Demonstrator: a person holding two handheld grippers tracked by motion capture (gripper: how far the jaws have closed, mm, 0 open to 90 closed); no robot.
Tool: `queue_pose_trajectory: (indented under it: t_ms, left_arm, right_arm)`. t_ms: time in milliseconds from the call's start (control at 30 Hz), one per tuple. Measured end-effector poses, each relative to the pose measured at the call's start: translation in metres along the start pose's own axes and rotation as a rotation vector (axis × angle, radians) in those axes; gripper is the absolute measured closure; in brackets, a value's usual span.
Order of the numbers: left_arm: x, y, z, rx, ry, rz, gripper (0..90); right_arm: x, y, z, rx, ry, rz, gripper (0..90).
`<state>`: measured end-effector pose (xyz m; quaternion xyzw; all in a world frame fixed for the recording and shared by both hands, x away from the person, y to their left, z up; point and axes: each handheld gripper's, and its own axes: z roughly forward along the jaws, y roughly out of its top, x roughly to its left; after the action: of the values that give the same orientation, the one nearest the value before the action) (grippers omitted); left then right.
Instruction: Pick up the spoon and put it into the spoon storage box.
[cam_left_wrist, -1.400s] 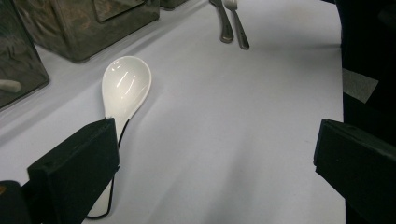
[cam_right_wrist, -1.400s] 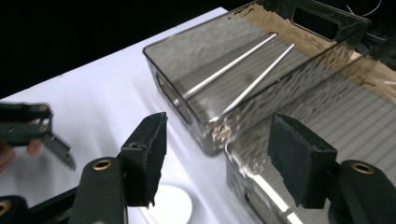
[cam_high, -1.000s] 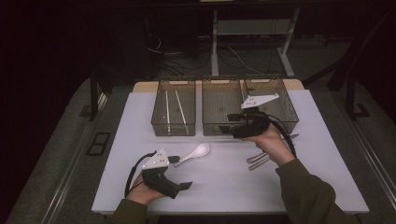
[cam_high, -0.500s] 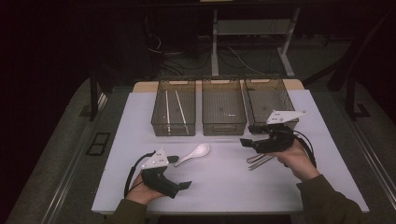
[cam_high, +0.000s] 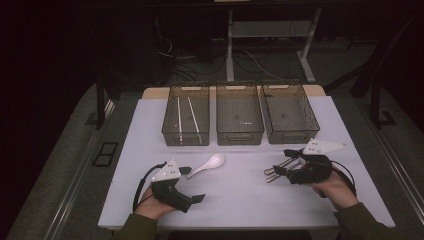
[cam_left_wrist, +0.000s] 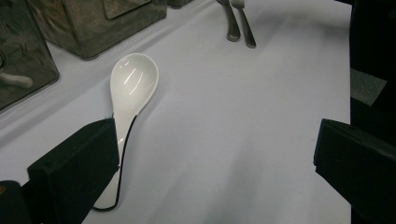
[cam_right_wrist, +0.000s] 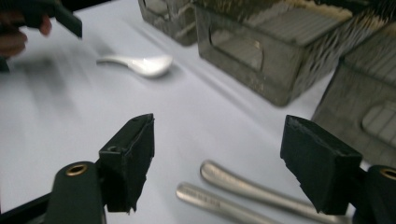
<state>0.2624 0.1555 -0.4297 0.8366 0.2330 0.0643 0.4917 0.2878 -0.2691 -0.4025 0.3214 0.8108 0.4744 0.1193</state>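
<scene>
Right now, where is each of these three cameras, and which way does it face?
High view: above the person's side, looking down at the table; forearms and hands enter below.
Left gripper view: rides the left gripper, facing the white spoon.
Right gripper view: rides the right gripper, facing the metal cutlery.
All share the spoon.

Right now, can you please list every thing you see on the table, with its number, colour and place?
bins: three, clear grey, side by side at the far edge of the table.
sticks: two, white, lying in the leftmost bin.
spoon: one, white, on the table in front of the bins, its handle beside one jaw of the left claw.
metal cutlery: two silver pieces, on the table ahead of the right claw.
table: one, white top.
left claw: black, open, near left.
right claw: black, open, jaws just widened, nothing gripped, near right.
</scene>
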Motion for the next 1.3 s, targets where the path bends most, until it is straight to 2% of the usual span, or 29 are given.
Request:
queue_pose_trajectory:
  t_ms: [167,300,467,533,667,800,967,1133,1300]
  left_arm:
    - [-0.001,0.0,0.0,0.001,0.007,-0.007,0.0]
    - [-0.001,0.0,0.0,0.002,0.011,-0.006,0.0]
    - [0.0,0.0,-0.001,0.006,0.023,-0.003,0.0]
    - [0.001,0.0,-0.002,0.011,0.044,-0.014,0.6]
    - [0.004,0.002,-0.005,0.014,0.087,-0.025,5.8]
    - [0.008,0.005,-0.006,0.002,0.102,-0.019,14.5]
    - [0.02,0.011,-0.002,-0.005,0.107,-0.037,19.7]
    - [0.031,0.017,0.004,-0.01,0.117,-0.032,28.3]
    - [0.042,0.026,0.015,-0.012,0.114,-0.037,32.4]
  right_arm:
    - [0.002,-0.023,0.0,0.035,-0.008,0.007,22.1]
    - [0.004,-0.036,-0.004,0.04,-0.024,0.003,20.2]
    - [0.002,-0.048,-0.013,0.015,-0.037,0.037,20.0]
    - [0.0,-0.052,-0.017,0.01,-0.03,0.041,19.9]
    - [-0.002,-0.055,-0.021,0.003,-0.041,0.054,19.9]
    - [-0.002,-0.054,-0.02,0.002,-0.038,0.054,20.0]
    - [-0.001,-0.054,-0.019,0.008,-0.03,0.051,20.0]
    - [-0.001,-0.054,-0.018,0.012,-0.031,0.055,19.9]
    - [-0.001,-0.055,-0.018,0.016,-0.035,0.064,19.9]
